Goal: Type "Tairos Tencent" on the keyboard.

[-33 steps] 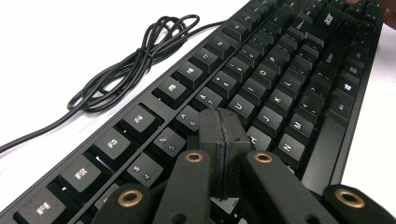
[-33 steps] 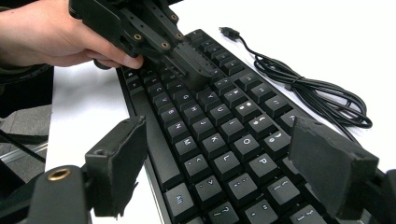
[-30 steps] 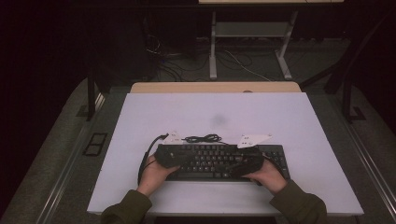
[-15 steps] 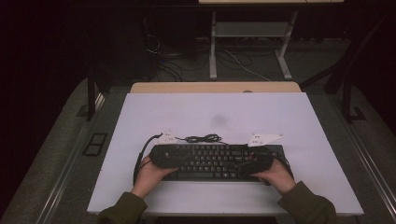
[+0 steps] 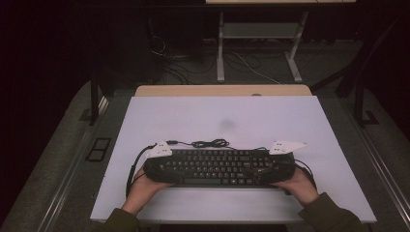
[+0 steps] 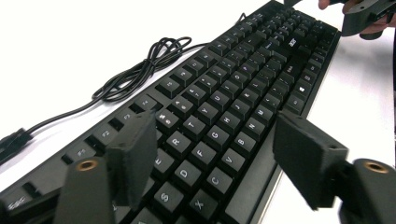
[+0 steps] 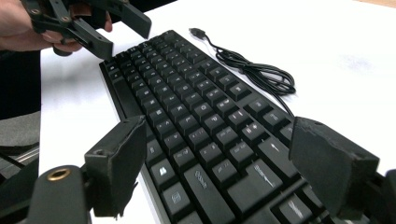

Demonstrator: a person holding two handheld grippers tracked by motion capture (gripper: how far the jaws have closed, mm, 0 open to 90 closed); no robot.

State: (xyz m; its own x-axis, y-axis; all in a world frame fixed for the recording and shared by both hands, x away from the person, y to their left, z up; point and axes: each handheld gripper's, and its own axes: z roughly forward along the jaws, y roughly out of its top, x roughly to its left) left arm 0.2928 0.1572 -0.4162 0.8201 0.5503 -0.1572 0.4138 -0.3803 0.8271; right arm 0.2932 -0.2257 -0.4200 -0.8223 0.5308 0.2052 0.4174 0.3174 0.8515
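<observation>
The keyboard [image 5: 220, 167] lies crosswise along the near table edge; the left gripper [image 6: 212, 154] and right gripper [image 7: 219, 158] straddle opposite ends, jaws parted, the left's just widened, pads off it.

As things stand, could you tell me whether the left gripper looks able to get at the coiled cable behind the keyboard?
Probably yes: the left gripper has its jaws open over the keyboard, and the cable lies loose on the bare table just beyond, nothing between.
</observation>
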